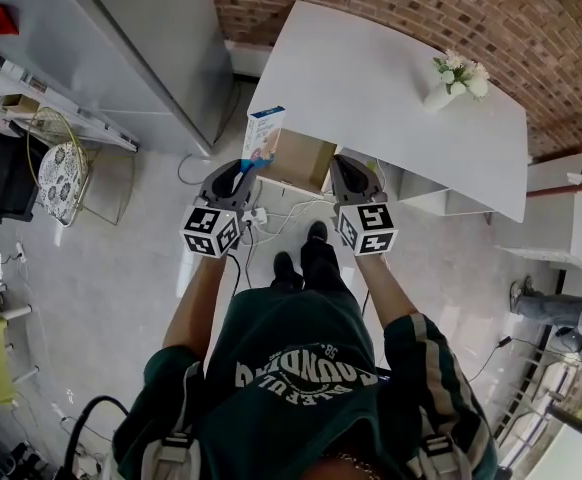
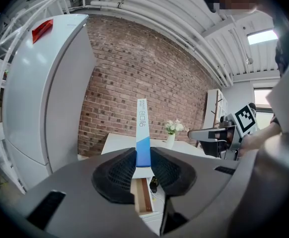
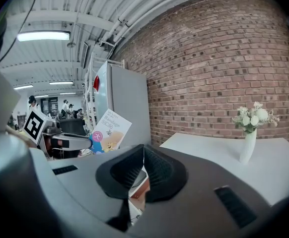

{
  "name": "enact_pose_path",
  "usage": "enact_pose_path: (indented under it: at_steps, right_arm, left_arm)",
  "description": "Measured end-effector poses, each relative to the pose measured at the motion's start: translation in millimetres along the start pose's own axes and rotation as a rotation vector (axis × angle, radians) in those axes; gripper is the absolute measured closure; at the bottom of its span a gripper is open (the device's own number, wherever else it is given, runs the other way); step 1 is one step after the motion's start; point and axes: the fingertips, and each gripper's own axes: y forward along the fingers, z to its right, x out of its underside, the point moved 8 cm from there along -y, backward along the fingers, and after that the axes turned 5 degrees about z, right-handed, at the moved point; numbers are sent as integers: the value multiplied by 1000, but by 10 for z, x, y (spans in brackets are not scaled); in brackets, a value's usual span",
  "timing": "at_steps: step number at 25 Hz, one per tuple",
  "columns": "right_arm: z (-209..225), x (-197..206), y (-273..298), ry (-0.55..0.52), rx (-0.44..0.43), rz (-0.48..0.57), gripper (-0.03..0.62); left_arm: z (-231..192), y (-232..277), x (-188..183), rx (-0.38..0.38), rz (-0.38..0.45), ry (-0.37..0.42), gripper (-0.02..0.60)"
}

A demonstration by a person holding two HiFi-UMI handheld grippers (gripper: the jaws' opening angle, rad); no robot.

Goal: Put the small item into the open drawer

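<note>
While the person stood at the near edge of the desk (image 1: 381, 88) with both grippers held out side by side, a red brick wall (image 3: 224, 58) filled the background beyond them. A tall grey refrigerator (image 2: 40, 103) rose ahead and to the left of the left gripper (image 1: 243, 173). The white desk stretched away in front of both grippers and reached furthest beyond the right one. Its open drawer (image 1: 303, 158), brown inside, jutted out from the desk's near edge. The drawer lay just ahead of the two grippers and between them, and lower than their jaws.

The left gripper's jaws were closed partway onto a thin blue-and-white bandage box (image 1: 263, 138), and the pads pressed its two broad faces near the lower end. The box stood nearly upright out of the jaws, above the left side of the drawer and not yet inside it. The right gripper (image 3: 143, 157) hovered level with its partner, just to the right of the drawer. Its jaws met at the tips, with nothing between them.

A small white vase of pale flowers (image 1: 454, 78) stood on the desk, well ahead and to the right of the right gripper.
</note>
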Motion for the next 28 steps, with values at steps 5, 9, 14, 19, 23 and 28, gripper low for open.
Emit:
enact_pose_path:
  at_steps: [5, 9, 14, 19, 23, 28]
  right_arm:
    - [41, 53, 38, 5, -14, -12, 569]
    - [84, 36, 85, 6, -22, -15, 569]
    - [119, 19, 181, -16, -50, -25, 569]
    - [141, 49, 247, -15, -73, -39, 569]
    - [176, 144, 330, -4, -92, -57, 569]
    - [186, 352, 366, 21, -123, -103, 569]
  left_arm:
    - [-2, 23, 41, -15, -7, -4, 479]
    - [-9, 59, 33, -19, -12, -3, 479]
    - [-35, 82, 48, -18, -25, 19, 479]
    - [-46, 58, 116, -28, -44, 19, 479]
    - [-71, 73, 202, -42, -73, 20, 478]
    - [-66, 83, 380, -62, -116, 11, 479]
